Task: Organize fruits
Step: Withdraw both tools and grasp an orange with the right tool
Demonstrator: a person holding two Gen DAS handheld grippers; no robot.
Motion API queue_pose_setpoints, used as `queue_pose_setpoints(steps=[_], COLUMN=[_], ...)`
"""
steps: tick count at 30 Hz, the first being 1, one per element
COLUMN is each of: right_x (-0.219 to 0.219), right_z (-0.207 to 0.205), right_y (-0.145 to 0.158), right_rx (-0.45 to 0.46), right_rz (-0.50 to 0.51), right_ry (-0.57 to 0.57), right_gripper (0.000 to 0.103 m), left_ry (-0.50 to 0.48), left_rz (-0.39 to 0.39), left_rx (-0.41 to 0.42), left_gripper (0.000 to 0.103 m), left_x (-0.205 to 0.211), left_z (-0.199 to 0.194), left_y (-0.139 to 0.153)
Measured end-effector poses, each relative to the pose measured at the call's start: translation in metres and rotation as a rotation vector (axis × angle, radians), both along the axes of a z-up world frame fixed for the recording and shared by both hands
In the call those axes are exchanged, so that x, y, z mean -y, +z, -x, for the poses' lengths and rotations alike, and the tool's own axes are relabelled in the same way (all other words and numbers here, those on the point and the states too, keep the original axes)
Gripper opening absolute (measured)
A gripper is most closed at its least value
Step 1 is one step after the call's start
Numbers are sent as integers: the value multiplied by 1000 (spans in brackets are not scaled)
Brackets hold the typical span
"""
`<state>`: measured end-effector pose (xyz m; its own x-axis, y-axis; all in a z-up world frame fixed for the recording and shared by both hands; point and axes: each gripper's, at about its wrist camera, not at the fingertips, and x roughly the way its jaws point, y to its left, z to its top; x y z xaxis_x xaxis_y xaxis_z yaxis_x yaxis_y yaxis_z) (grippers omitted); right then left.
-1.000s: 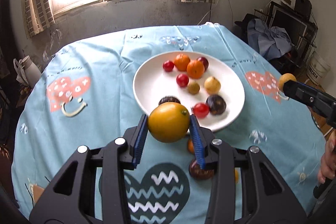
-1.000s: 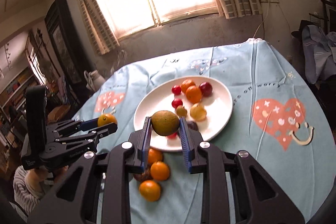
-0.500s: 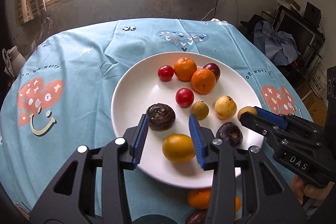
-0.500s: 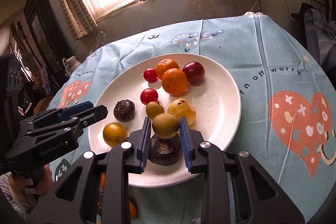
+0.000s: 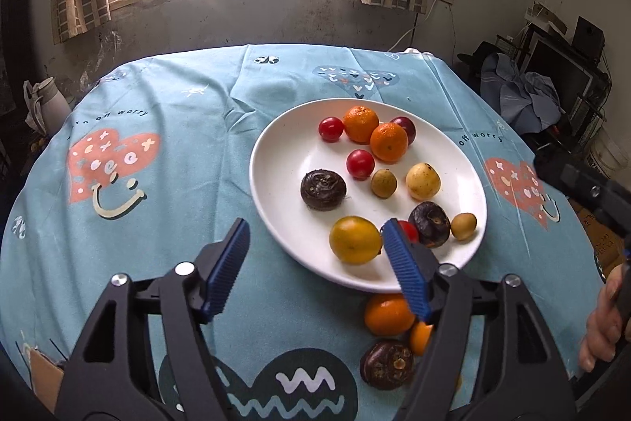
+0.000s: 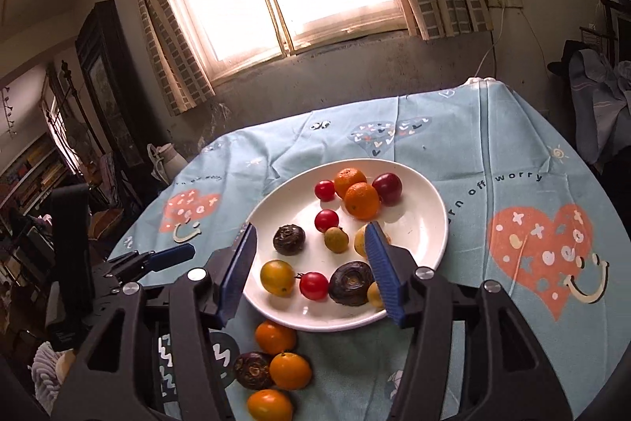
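A white plate (image 5: 276,160) (image 6: 430,208) on the blue tablecloth holds several fruits: oranges, red tomatoes, dark round fruits, small yellow-green ones. The yellow-orange fruit (image 5: 355,240) (image 6: 277,277) lies at the plate's near edge. The small greenish fruit (image 5: 463,226) lies by a dark fruit (image 5: 430,223). My left gripper (image 5: 315,269) is open and empty, just in front of the plate. My right gripper (image 6: 311,267) is open and empty above the plate's near side. Loose oranges (image 6: 275,338) and a dark fruit (image 6: 252,370) lie on the cloth before the plate.
The round table (image 5: 157,160) stands under a window. A white jug (image 5: 41,103) is at the far left edge. Clothes and shelves stand on the right. The left gripper also shows in the right wrist view (image 6: 157,259); the right one shows blurred in the left wrist view (image 5: 583,184).
Both grippers opened and drew back. The yellow-orange fruit and the small greenish fruit now lie on the plate, let go.
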<state>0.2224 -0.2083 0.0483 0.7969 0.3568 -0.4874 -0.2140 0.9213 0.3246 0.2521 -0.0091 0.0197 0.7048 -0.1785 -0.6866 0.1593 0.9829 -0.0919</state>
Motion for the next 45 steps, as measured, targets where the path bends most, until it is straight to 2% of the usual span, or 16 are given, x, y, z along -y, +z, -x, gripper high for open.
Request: queue_pose_setpoints(steps=[2, 5, 7, 10, 13, 18, 23, 26, 31, 32, 33, 35, 38, 41, 43, 45], right_x=[7, 21, 25, 31, 26, -16, -61, -69, -73, -73, -73, -72, -58, -15, 10, 18], right_z=[22, 52, 59, 58, 57, 57, 63, 65, 62, 60, 59, 58, 63, 69, 68, 65], right_y=[2, -16, -35, -57, -61, -74, -95, -102, -109, -110, -110, -109, -90, -60, -55, -55], right_rx=[28, 40, -26, -129, -158, -224, -256, -259, -249, -253, -256, -255, -208, -108, -97, -112], right_rz=[-37, -92, -84, -98, -118, 28, 197, 243, 277, 274, 264, 245, 209, 157, 78, 12], right_ry=[-8, -51, -67, -81, -51, 92, 198, 207, 190, 193, 202, 218, 214, 29, -36, -32], right_gripper=[59, 59, 59, 59, 59, 59, 59, 59, 59, 58, 46, 38, 38, 38, 38, 38], left_ry=[11, -1, -8, -19, -29, 33, 127, 146, 122, 115, 107, 89, 42, -39, -87, -133], left_rz=[-9, -55, -91, -188, -208, -228, -122, -94, -120, -126, -133, -143, -152, -154, -188, -230], left_rx=[28, 38, 34, 12, 6, 12, -18, -36, -24, -22, -22, -21, -19, -16, -13, -12], left_gripper=[90, 91, 96, 97, 97, 97, 97, 98, 99, 100, 100, 100, 100, 100, 100, 100], left_x=[-3, -1, 2, 10, 13, 1, -33, -40, -30, -27, -24, -19, -10, 6, 21, 36], left_z=[21, 51, 70, 86, 92, 87, 77, 75, 77, 78, 78, 80, 83, 87, 87, 87], left_y=[0, -10, -23, -42, -48, -47, -41, -42, -40, -40, -41, -42, -44, -48, -53, -58])
